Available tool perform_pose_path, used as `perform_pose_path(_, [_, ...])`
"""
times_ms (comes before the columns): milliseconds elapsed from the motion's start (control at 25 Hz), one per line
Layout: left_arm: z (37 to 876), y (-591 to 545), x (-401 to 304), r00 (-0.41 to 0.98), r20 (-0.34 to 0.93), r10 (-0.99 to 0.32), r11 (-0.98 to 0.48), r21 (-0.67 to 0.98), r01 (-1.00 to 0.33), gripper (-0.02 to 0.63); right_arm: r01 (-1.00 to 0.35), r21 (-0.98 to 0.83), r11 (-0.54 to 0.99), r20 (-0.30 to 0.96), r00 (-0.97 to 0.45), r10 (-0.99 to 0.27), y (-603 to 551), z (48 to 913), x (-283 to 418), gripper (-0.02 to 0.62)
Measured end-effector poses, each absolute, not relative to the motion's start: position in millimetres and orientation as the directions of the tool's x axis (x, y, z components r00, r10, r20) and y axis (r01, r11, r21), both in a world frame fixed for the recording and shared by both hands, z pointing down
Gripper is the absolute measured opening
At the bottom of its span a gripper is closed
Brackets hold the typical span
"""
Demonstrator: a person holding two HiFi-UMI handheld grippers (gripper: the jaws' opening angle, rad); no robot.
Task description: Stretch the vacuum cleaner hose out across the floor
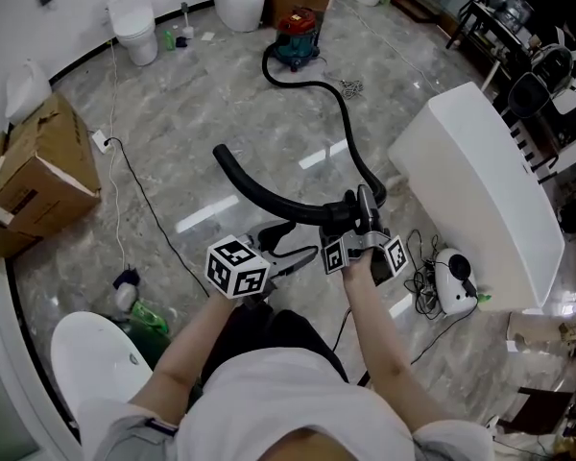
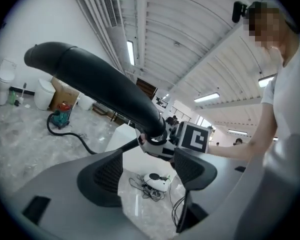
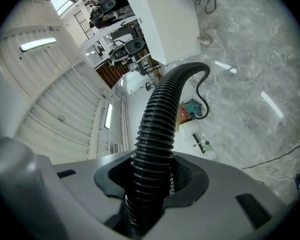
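Note:
The red and teal vacuum cleaner [image 1: 298, 35] stands far off on the marble floor. Its ribbed black hose [image 1: 341, 113] snakes from it toward me and rises to my right gripper [image 1: 366, 205]. In the right gripper view that gripper [image 3: 152, 176] is shut on the ribbed hose [image 3: 157, 134], pads on both its sides. From there the hose's smooth curved black end tube [image 1: 259, 192] arcs to the left in the air. My left gripper [image 1: 290, 244] is just below that tube. In its own view the left gripper [image 2: 149, 170] is open and holds nothing, with the tube [image 2: 100, 86] above its fingers.
A large white tub [image 1: 480, 190] lies on the right, with a small white device and tangled cables [image 1: 451, 281] beside it. Cardboard boxes [image 1: 38, 176] stand at the left, toilets [image 1: 134, 27] along the far wall, a white toilet bowl [image 1: 101, 363] near my left. A thin cord [image 1: 144, 200] crosses the floor.

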State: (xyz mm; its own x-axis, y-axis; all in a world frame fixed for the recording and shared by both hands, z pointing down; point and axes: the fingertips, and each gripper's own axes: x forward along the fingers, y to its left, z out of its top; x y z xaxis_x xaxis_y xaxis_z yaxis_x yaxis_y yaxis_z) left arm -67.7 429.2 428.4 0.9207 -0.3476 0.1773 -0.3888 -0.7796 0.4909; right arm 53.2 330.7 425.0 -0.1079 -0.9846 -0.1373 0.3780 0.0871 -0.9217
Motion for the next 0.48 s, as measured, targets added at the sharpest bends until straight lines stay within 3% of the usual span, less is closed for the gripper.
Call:
perform_pose_path(200, [395, 423, -67, 0.937, 0.025, -0.350, -0.774, 0.555, -0.304, 0.314, 0.416, -0.906, 0.083, -0.155, -0.143, -0.978, 336, 424, 48, 0.156])
perform_pose_path(480, [382, 403, -64, 0.900, -0.062, -0.431, -0.719, 0.627, -0.301, 0.314, 0.410, -0.909, 0.079, -0.197, -0.254, -0.947, 346, 420, 14, 0.149])
